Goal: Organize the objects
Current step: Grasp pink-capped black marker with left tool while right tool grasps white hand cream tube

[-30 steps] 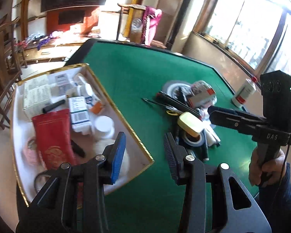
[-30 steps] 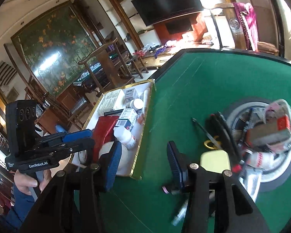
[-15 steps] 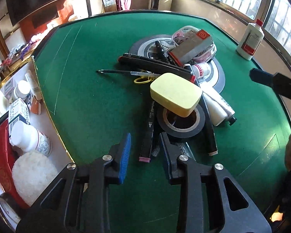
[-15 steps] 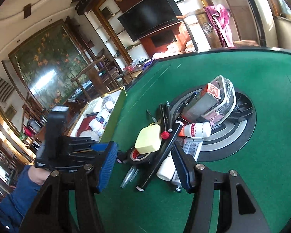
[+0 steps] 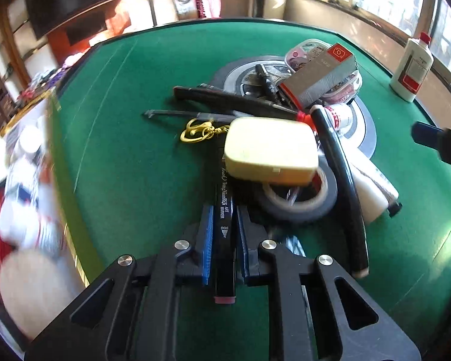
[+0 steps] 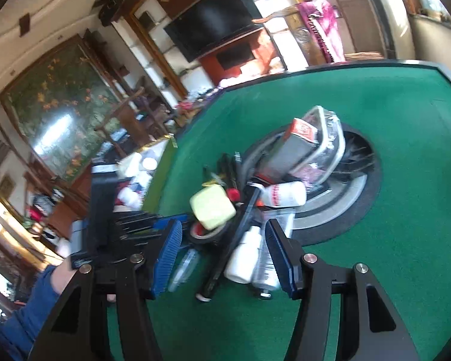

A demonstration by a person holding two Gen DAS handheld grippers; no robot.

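On the green table lies a pile of objects. In the left wrist view my left gripper has a black art marker between its blue pads, and the jaws are closing on it. The marker's far end runs under a yellow case that rests on a roll of black tape. My right gripper hangs open above the near side of the pile, over a white tube and a long black stick, holding nothing. Its tip shows at the right edge of the left wrist view.
A gold-edged white tray full of items sits at the table's left, blurred. A white bottle with a red cap stands far right. A grey and red box, a gold clasp and pens lie around a round disc.
My left gripper swung from over the tray to the pile, came down, and its jaws narrowed around the black marker. My right gripper turned toward the pile and came closer to it.
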